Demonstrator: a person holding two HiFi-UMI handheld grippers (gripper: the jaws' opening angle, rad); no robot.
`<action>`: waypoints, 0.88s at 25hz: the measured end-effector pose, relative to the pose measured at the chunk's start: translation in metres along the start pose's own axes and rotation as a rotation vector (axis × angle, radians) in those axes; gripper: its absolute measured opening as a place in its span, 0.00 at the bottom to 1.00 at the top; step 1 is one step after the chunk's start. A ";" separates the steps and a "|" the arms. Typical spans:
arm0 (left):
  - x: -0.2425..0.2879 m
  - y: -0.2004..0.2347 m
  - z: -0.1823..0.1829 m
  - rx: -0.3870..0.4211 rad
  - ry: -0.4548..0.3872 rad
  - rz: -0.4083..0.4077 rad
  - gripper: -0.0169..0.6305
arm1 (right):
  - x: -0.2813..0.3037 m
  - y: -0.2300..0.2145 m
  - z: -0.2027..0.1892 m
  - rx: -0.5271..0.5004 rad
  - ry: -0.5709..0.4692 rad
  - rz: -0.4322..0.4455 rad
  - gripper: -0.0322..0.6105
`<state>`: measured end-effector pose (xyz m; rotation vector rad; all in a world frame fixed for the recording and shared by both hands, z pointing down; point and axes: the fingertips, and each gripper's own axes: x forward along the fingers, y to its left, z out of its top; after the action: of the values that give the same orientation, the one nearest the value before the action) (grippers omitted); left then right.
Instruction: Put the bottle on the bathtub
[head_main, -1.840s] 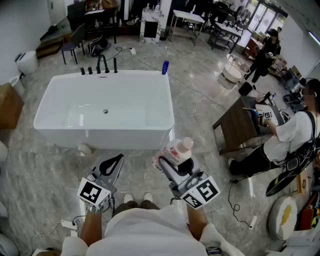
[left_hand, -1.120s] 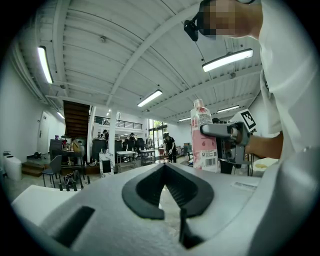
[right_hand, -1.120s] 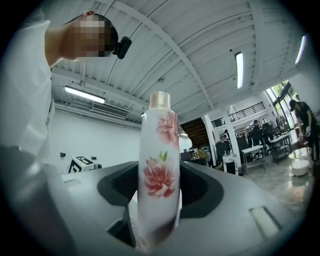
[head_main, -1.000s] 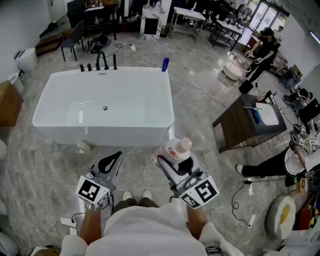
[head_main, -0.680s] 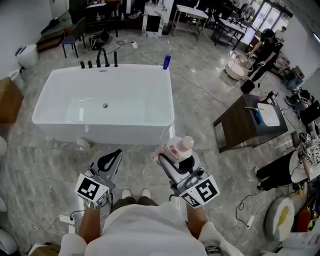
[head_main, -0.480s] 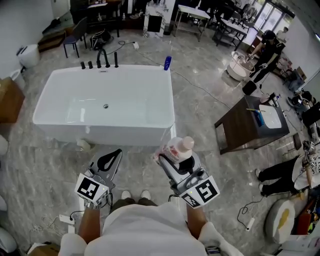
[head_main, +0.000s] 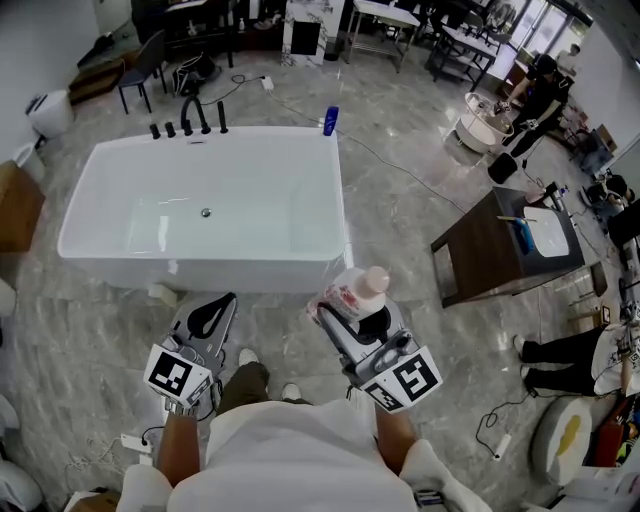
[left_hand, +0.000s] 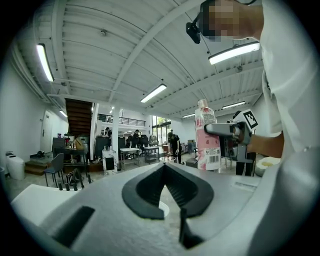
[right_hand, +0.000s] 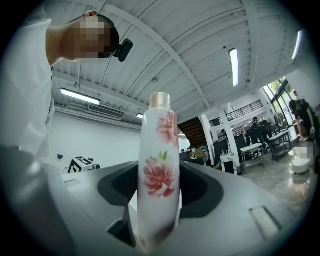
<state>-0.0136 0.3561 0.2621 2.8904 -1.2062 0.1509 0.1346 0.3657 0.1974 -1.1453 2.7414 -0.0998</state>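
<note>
Rose-printed bottle (head_main: 354, 293) (barcode label (left_hand: 213, 161)) pinched in right gripper (head_main: 343, 308); left gripper (head_main: 222, 304) closed, empty.

It was a large open workshop or test hall, not a home. A freestanding white bathtub (head_main: 200, 270) stood alone on a marble-patterned floor (head_main: 390, 240) crossed by loose cables (head_main: 400, 180), with a wooden desk (head_main: 480, 255) and metal work tables (head_main: 385, 15) around it. Overhead ran a ribbed white ceiling (left_hand: 100, 60) with strip lights (left_hand: 154, 93), and a staircase (left_hand: 79, 112) climbed to a railed gallery (left_hand: 122, 120).
</note>
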 end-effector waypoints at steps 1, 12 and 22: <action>0.006 0.009 -0.002 -0.005 0.000 0.002 0.03 | 0.007 -0.007 -0.003 0.000 0.006 -0.004 0.42; 0.111 0.182 -0.017 -0.034 -0.007 -0.078 0.03 | 0.186 -0.096 -0.028 0.004 0.047 -0.072 0.42; 0.197 0.324 -0.001 -0.062 -0.056 -0.126 0.03 | 0.335 -0.156 -0.030 0.001 0.072 -0.107 0.42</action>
<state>-0.1059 -0.0113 0.2710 2.9235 -1.0133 0.0307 0.0068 0.0174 0.2031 -1.3135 2.7397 -0.1591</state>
